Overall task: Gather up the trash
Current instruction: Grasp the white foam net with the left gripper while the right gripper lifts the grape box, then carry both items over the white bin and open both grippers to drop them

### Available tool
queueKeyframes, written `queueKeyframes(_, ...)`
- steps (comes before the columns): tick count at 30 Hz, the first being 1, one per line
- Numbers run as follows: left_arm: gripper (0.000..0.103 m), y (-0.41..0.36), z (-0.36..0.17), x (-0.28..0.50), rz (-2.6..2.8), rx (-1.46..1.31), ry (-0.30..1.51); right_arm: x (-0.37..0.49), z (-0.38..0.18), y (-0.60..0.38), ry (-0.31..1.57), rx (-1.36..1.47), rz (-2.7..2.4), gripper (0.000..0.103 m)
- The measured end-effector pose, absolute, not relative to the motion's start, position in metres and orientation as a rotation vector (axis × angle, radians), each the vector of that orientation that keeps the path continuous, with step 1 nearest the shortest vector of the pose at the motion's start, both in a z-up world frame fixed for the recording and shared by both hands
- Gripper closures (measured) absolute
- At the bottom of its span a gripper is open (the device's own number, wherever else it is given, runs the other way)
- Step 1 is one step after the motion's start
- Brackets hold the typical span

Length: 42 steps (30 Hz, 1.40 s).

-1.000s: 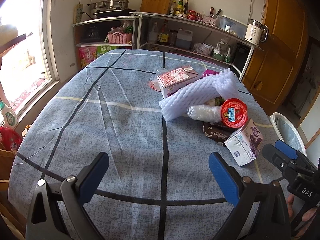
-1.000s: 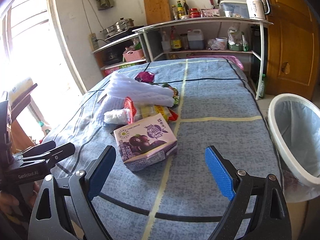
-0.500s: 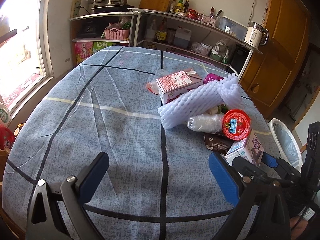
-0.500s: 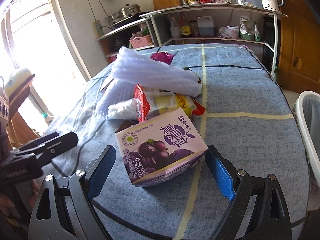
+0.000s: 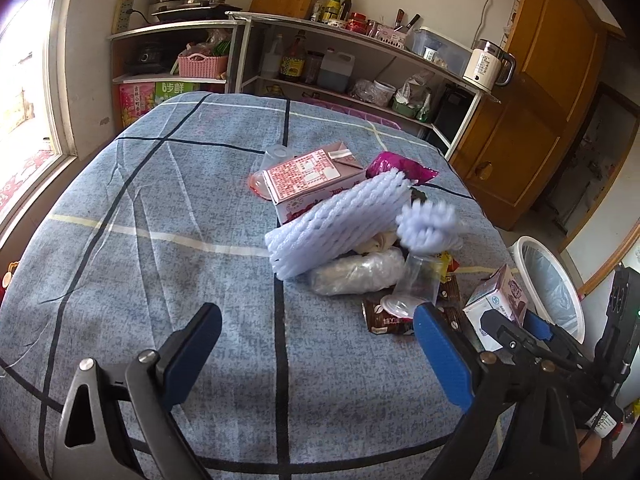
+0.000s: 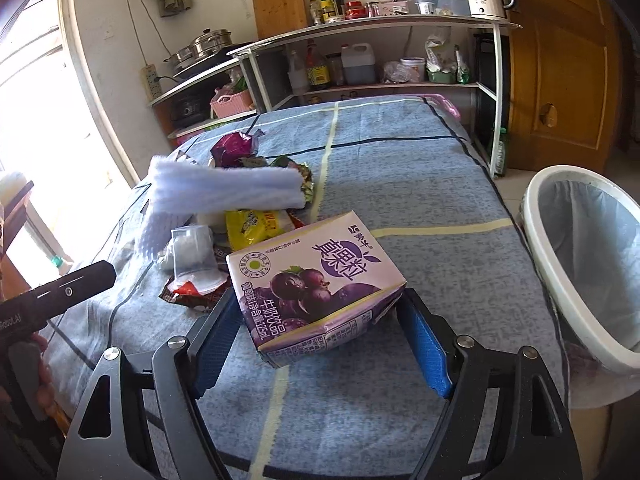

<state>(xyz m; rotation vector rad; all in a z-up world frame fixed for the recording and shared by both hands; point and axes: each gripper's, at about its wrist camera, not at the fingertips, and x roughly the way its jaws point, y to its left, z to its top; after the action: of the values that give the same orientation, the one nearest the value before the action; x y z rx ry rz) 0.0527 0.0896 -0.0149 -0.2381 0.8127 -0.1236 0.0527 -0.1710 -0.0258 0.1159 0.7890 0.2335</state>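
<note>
A purple milk carton (image 6: 316,276) lies on the blue checked tablecloth (image 6: 400,184), between the blue pads of my right gripper (image 6: 320,300). Its jaws are closing, and both pads touch the carton's sides. From the left wrist view, the same carton (image 5: 498,304) is tilted in the right gripper (image 5: 516,328). My left gripper (image 5: 316,320) is open over bare cloth with nothing in it. Ahead of it is the trash pile: white foam netting (image 5: 336,216), a pink carton (image 5: 316,176), a clear plastic cup (image 5: 416,280), a brown wrapper (image 5: 384,316) and a magenta bag (image 5: 396,164).
A white waste bin (image 6: 552,272) with a liner stands on the floor off the table's right edge. Shelves (image 6: 360,28) with bottles, pots and a kettle line the far wall. There is a wooden door (image 6: 560,60) at right and a window (image 5: 24,80) at left.
My right gripper moved forward around the purple carton and its jaws narrowed onto it. The red-lidded cup tipped over and the foam netting shifted. The left gripper moved closer to the pile.
</note>
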Motion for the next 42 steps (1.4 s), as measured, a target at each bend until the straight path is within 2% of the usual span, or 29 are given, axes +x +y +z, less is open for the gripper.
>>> queueKeyframes(4, 0.008, 0.073, -0.004, 0.064, -0.179, -0.211, 0.790, 0.053, -0.024, -0.183, 0.796, 0.135, 0.224, 0.024)
queueKeyframes(13, 0.009, 0.013, 0.023, 0.103, -0.270, 0.051, 0.754, 0.052, -0.020, -0.203, 0.797, 0.159, 0.208, 0.024)
queueKeyframes(14, 0.010, 0.005, 0.023, 0.107, -0.283, 0.090, 0.749, 0.053, -0.020, -0.205, 0.798, 0.164, 0.202, 0.024)
queueKeyframes(18, 0.026, -0.015, 0.012, 0.126, -0.338, 0.165, 0.837, 0.054, -0.021, -0.216, 0.800, 0.187, 0.185, 0.024)
queueKeyframes(20, 0.026, -0.025, 0.009, 0.126, -0.318, 0.227, 0.826, 0.053, -0.022, -0.218, 0.801, 0.190, 0.183, 0.024)
queueKeyframes(25, 0.036, -0.030, 0.008, 0.132, -0.317, 0.231, 0.848, 0.052, -0.024, -0.223, 0.804, 0.201, 0.186, 0.024)
queueKeyframes(33, 0.036, -0.045, 0.006, 0.142, -0.305, 0.323, 0.859, 0.050, -0.022, -0.233, 0.794, 0.224, 0.183, 0.024)
queueKeyframes(35, 0.044, -0.052, 0.003, 0.142, -0.307, 0.368, 0.864, 0.050, -0.021, -0.236, 0.792, 0.231, 0.178, 0.024)
queueKeyframes(36, 0.051, -0.055, 0.002, 0.142, -0.306, 0.389, 0.869, 0.050, -0.021, -0.236, 0.791, 0.236, 0.175, 0.024)
queueKeyframes(42, 0.068, -0.067, 0.001, 0.140, -0.308, 0.433, 0.880, 0.047, -0.020, -0.243, 0.784, 0.255, 0.171, 0.024)
